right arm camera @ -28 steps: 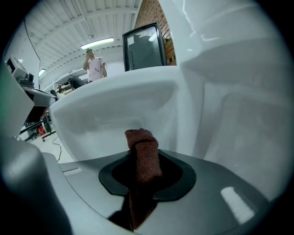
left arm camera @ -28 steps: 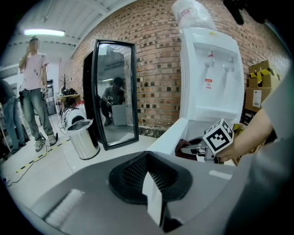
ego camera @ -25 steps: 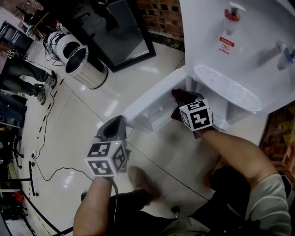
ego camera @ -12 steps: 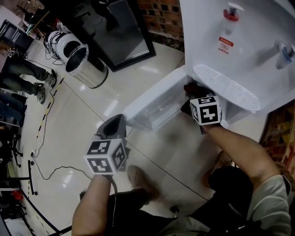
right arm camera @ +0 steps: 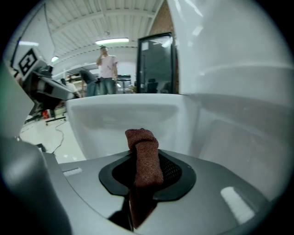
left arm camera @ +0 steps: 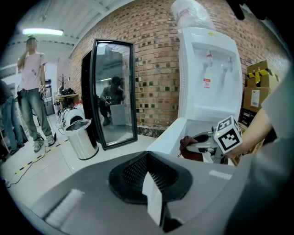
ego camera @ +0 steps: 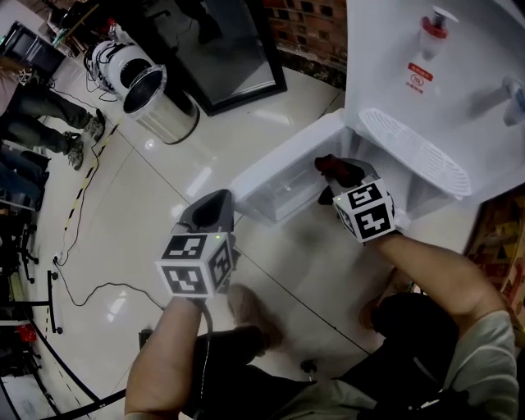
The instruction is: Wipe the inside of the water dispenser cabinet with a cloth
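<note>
head view gives me the white water dispenser (ego camera: 426, 90) at the upper right, and i place everything off it. its lower cabinet door (ego camera: 279, 164) stands swung open, reaching out from the dispenser's base over the glossy floor (ego camera: 164, 197). the right gripper (ego camera: 332, 180) sits at the cabinet opening, just under the dispenser's round drip grille (ego camera: 414, 152), its jaws part-way closed and clamped on a dark red cloth (ego camera: 335, 166). right gripper view confirms the hold: the cloth rises between the two jaws as a folded strip with its top rolled over. past it i see only white surfaces, the inside of the door straight ahead and the dispenser's own wall to the right. i cannot tell whether the cloth touches any of them.

the left gripper (ego camera: 212, 209) hangs on the far side of the open door from the dispenser, well apart from the cabinet, over the floor. left gripper view shows its jaws pressed together with nothing between them, pointing toward the dispenser, with the right gripper and the cloth in sight at the cabinet mouth.

on the dispenser's front, above the grille, are a red tap (ego camera: 431, 33) and a blue tap (ego camera: 515, 94). beside the dispenser, against the brick wall (ego camera: 308, 25), stands a black-framed mirror (ego camera: 225, 49), and farther from the dispenser stands a steel bin (ego camera: 152, 98). a person (left arm camera: 31, 78) stands well away from the dispenser, past the bin.
</note>
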A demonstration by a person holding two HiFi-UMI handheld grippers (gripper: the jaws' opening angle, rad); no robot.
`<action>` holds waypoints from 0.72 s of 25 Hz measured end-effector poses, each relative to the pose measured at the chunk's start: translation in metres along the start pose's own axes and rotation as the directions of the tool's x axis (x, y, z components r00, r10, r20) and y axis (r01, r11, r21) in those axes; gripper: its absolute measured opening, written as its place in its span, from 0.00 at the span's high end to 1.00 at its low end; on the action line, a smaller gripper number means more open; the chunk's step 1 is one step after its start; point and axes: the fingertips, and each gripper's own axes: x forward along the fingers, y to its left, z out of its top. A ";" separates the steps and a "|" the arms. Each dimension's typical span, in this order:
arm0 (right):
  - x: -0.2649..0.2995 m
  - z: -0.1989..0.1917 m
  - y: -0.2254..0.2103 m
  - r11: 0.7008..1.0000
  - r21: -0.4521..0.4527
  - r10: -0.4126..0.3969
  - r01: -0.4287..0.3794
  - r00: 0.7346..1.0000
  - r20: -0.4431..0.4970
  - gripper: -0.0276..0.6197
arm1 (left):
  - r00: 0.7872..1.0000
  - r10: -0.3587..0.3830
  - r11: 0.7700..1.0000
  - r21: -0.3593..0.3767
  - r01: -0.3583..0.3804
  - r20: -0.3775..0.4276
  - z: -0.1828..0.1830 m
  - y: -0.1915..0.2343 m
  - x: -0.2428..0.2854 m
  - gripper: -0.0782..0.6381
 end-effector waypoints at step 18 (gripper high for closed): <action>0.031 -0.042 0.218 0.801 -0.165 0.542 -0.575 0.815 -0.205 0.79 | 1.000 0.002 1.000 -0.027 -0.002 -0.001 -0.003 0.000 0.002 0.89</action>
